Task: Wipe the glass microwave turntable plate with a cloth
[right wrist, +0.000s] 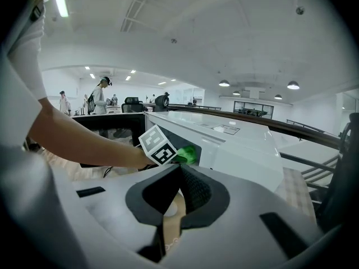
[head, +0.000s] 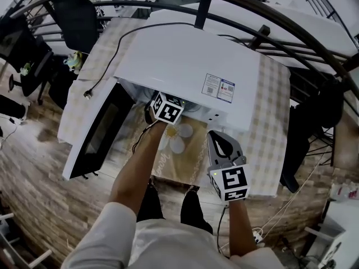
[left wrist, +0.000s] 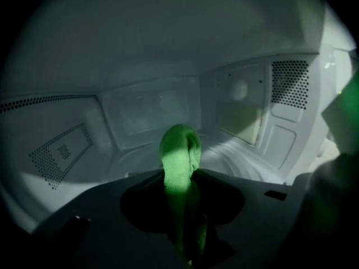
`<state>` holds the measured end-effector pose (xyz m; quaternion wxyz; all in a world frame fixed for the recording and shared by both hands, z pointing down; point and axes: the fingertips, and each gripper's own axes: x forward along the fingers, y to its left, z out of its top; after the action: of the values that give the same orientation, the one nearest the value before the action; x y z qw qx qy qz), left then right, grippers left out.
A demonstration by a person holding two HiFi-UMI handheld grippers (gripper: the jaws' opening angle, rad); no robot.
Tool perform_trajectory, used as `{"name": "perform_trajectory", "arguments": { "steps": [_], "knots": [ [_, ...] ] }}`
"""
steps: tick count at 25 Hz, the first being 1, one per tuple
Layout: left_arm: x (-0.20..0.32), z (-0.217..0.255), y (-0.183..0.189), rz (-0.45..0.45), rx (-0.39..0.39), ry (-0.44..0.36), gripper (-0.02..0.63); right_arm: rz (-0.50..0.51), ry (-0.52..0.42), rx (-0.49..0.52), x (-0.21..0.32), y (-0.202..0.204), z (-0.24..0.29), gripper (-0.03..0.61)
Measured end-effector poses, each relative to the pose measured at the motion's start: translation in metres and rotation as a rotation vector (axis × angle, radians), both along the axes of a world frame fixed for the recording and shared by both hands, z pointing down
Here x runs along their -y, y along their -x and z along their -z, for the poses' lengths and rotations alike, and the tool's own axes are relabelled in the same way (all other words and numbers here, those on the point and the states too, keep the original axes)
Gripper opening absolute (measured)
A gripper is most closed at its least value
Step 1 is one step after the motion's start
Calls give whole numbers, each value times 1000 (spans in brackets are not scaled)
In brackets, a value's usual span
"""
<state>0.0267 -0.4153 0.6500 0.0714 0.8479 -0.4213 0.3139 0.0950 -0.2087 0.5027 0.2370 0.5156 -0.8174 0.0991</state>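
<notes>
Microwave (head: 185, 66) walls sit close round our left gripper (left wrist: 180, 178), so we think a bump there, or a hard push on one edge of the round glass plate (left wrist: 235, 154) lying flat on its floor, could tip that plate. Our left fingers (left wrist: 221, 198) are clamped on the green cloth (left wrist: 179, 147), a long roll that runs straight out along them, round end aimed at the back wall (left wrist: 148, 114); we cannot tell if it touches the plate. Our right gripper (right wrist: 178, 168) hangs outside, fingers (right wrist: 196, 192) together on nothing.
</notes>
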Motion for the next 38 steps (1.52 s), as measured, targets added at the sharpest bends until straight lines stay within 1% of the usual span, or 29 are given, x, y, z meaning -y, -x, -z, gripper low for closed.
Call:
{"name": "perform_trajectory", "arguments": {
  "steps": [2,4,8,10,12,15,17,19,21,23,25,28,30,34,38],
  "knots": [
    [-16,0,-10,-58,11,-2,132,8,-4,-2,-3,3,2,14],
    [-35,1,-19,-115,0,21,130,16,-8,-5,-6,6,4,14],
    [-73,2,-19,-200,-3,70,130,28,-18,-11,-12,12,14,14],
    [-90,2,-13,-207,-22,98,130,29,-31,-9,-14,13,23,14],
    [-104,7,-1,-185,-53,123,130,31,-56,-11,-14,14,36,14],
    [-122,26,28,-130,-57,99,130,51,-103,-28,-12,17,62,14],
    [-131,48,53,-88,-88,68,132,75,-134,-50,-10,22,77,14],
    [-139,80,77,-50,-131,27,133,90,-166,-63,-7,26,93,14],
    [-146,119,97,-15,-180,-30,133,101,-198,-70,-4,30,108,14],
    [-150,160,112,12,-219,-103,133,105,-236,-78,-1,31,126,14],
    [-152,201,127,40,-229,-186,133,102,-277,-79,3,32,146,14],
    [-150,258,146,92,-198,-319,133,100,-339,-74,12,34,177,14],
    [-151,291,153,97,-204,-389,133,99,-373,-74,16,36,195,14],
    [-163,344,153,51,-237,-487,135,87,-427,-82,20,34,225,14],
    [-173,378,156,32,-256,-559,136,95,-446,-72,23,40,240,14]
  ]
}}
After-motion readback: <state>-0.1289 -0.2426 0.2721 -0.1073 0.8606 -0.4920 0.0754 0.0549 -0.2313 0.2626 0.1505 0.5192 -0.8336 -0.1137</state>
